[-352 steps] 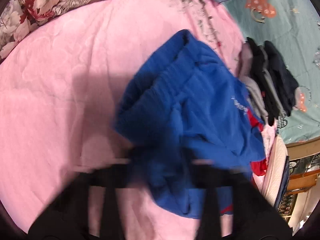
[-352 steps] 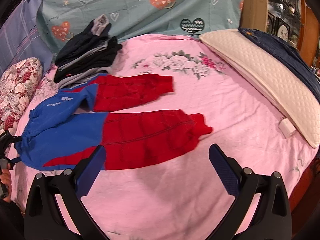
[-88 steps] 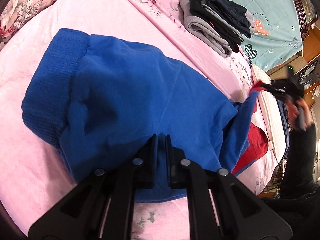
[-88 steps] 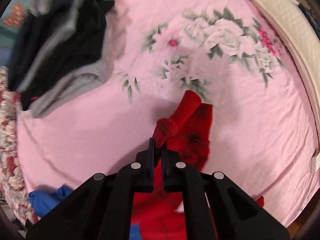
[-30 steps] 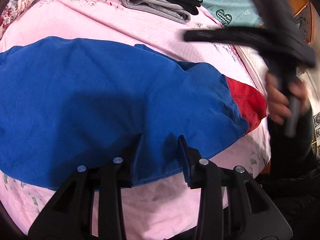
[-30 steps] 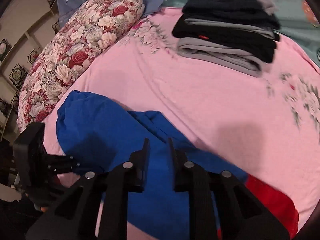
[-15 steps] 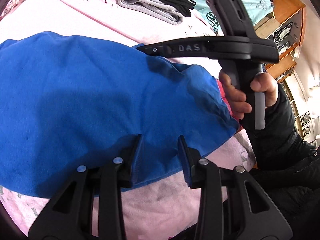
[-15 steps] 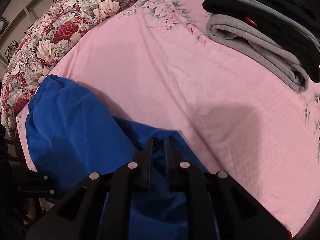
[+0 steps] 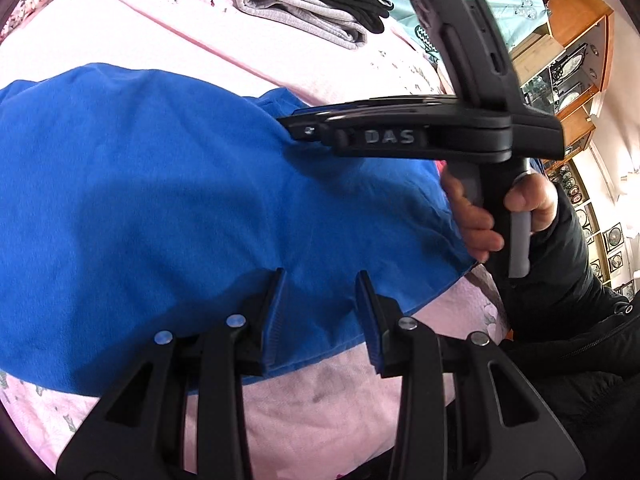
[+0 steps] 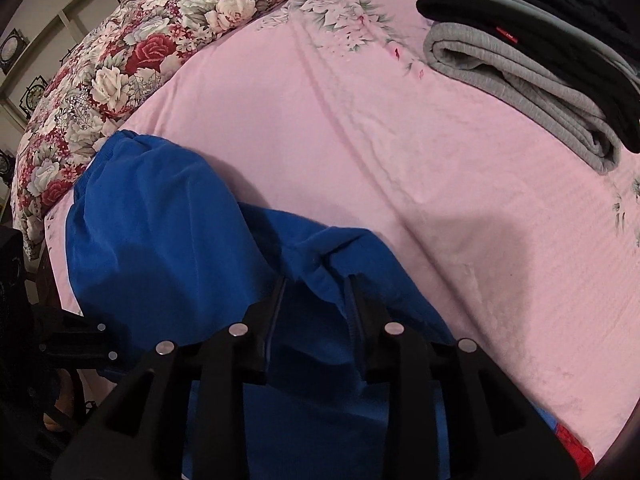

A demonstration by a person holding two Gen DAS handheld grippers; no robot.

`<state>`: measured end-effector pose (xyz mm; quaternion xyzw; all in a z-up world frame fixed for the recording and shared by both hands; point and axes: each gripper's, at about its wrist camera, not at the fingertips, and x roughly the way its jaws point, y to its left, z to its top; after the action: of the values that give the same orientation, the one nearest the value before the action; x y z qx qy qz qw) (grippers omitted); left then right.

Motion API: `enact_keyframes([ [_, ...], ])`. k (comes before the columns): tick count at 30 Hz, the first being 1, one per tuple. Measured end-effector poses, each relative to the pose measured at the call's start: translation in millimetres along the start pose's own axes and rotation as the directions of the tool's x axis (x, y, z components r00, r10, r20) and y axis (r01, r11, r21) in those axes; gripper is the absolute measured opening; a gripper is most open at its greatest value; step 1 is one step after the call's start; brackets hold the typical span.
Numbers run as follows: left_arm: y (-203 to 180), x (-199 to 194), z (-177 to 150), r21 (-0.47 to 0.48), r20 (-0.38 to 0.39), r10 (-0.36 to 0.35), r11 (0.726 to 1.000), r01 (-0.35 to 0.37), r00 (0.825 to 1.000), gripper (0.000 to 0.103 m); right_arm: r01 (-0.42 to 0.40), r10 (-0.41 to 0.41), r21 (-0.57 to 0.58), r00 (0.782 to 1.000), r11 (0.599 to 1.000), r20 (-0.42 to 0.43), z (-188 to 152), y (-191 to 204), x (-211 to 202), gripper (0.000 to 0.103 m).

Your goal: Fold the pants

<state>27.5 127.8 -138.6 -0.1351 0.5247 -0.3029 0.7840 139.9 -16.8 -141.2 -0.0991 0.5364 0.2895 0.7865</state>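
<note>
Across the lower left of both views, the blue pants lay doubled on the pink bed, seemingly mid-fold with further folding left, while the left gripper and right gripper had fingers spread, straddling the cloth.

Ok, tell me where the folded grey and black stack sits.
The folded stack lies upper right in the right wrist view, on the pink bedspread, beyond the blue pants.

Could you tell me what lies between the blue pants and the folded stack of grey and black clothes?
Only bare pink bedsheet separates the blue pants from the folded stack, shown best in the right wrist view.
</note>
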Motion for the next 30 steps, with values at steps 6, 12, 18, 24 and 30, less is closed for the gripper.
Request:
enact_keyframes([
  [6,-0.5,0.3,-1.1,-0.002,-0.001,-0.002,1.000,0.002,1.000,0.035,0.006,-0.005,-0.042,1.000,0.999,0.020,6.6,4.9,12.4,0.005],
  [12,1.6,-0.1,-0.5,-0.011,-0.003,-0.013,1.000,0.013,1.000,0.035,0.032,-0.026,-0.043,0.989,0.999,0.143,43.5,-1.7,-23.1,0.004],
  [18,0.8,0.6,-0.3,-0.022,-0.009,0.001,1.000,-0.001,1.000,0.036,0.061,-0.059,-0.087,0.998,0.994,0.019,51.5,-14.2,33.9,0.004],
  [24,-4.9,-21.0,24.7,-0.039,-0.002,0.064,0.997,-0.064,0.998,0.038,0.022,-0.023,0.009,0.998,1.000,0.058,54.7,-30.8,-9.4,0.032],
  [30,-14.6,-0.7,90.6,-0.054,-0.008,0.078,0.995,-0.079,0.997,0.031,0.122,-0.134,0.068,0.961,0.990,0.240,13.3,-30.8,-108.0,0.054],
])
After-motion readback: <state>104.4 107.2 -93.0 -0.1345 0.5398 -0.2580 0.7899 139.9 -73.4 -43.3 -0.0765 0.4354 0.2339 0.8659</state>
